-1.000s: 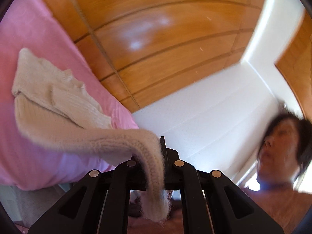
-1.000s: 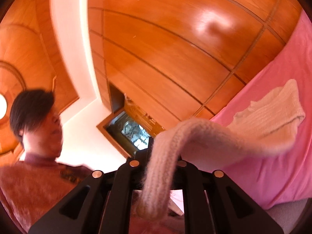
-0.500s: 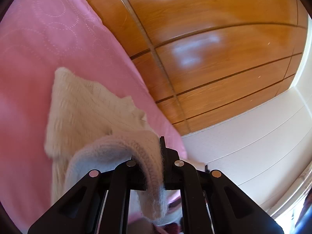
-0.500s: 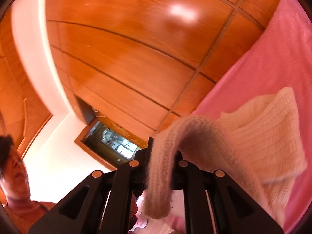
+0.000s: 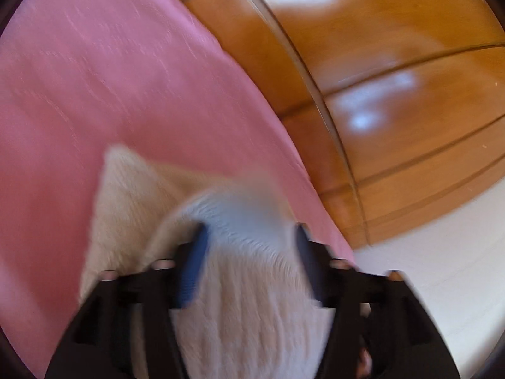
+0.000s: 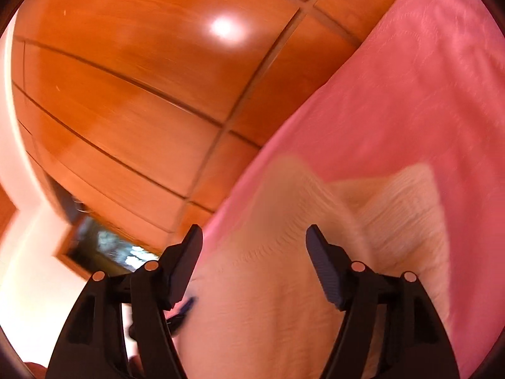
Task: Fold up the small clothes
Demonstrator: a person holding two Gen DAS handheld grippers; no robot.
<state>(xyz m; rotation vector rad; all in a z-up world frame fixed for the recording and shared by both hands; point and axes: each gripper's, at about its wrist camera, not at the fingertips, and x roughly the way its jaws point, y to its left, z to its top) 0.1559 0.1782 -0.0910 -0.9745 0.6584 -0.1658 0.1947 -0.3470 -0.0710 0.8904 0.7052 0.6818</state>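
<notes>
Cream knit sweater lay on pink bedsheet, folded-over edge draped up between both sets of fingers. Soft, light, fluffy rib knit; likely to sag and stretch, no slip risk, best pinched at hem corners or along fold edge. Left gripper just spread apart, knit still lying between blue-faced fingers, pads apparently not pressing, though blurred. Right gripper likewise just opened, cloth lying loose between the pads. Glossy wood panelling behind bed. Judged: fold laid over, release under way.
</notes>
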